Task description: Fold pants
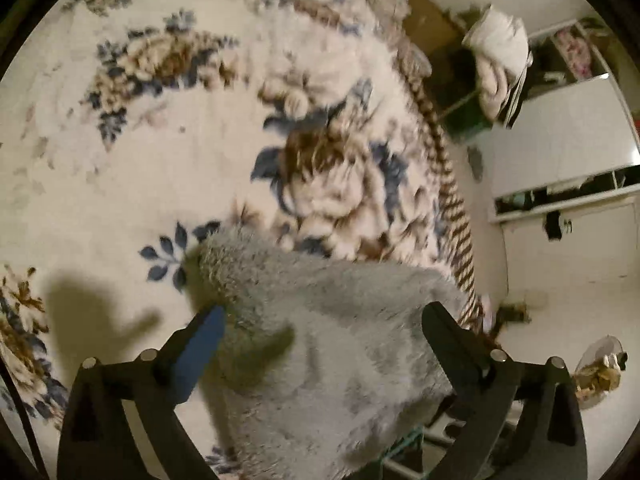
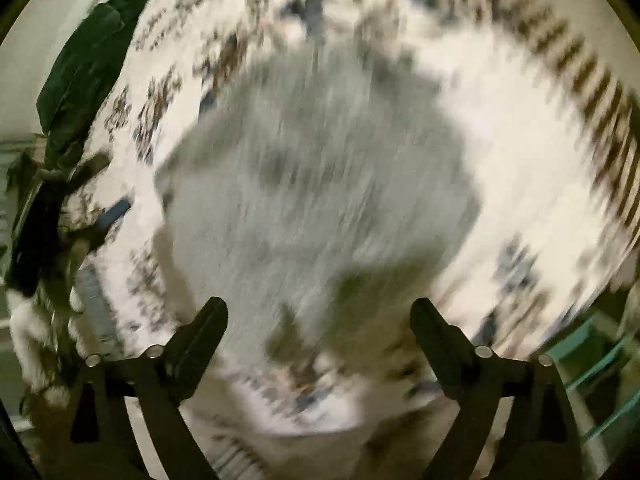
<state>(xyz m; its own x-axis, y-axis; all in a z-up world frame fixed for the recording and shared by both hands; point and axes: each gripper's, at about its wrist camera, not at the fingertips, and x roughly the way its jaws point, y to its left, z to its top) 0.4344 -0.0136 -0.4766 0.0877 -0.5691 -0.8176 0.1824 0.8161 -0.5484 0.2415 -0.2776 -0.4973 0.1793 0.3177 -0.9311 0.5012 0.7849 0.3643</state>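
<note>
Fuzzy grey pants [image 1: 320,340] lie folded in a compact bundle on a cream floral blanket [image 1: 140,160]. In the left wrist view my left gripper [image 1: 324,320] is open, its fingers spread on either side of the bundle's near part, just above it. In the right wrist view, which is blurred by motion, the pants [image 2: 312,184] show as a grey block ahead of my right gripper [image 2: 320,316], which is open and empty above the fabric.
The blanket's striped brown border [image 1: 452,200] marks the bed edge at right. Beyond it are white cabinets [image 1: 560,152] and a pile of pale cloth [image 1: 500,60]. A dark green garment [image 2: 88,68] lies at the left of the right wrist view.
</note>
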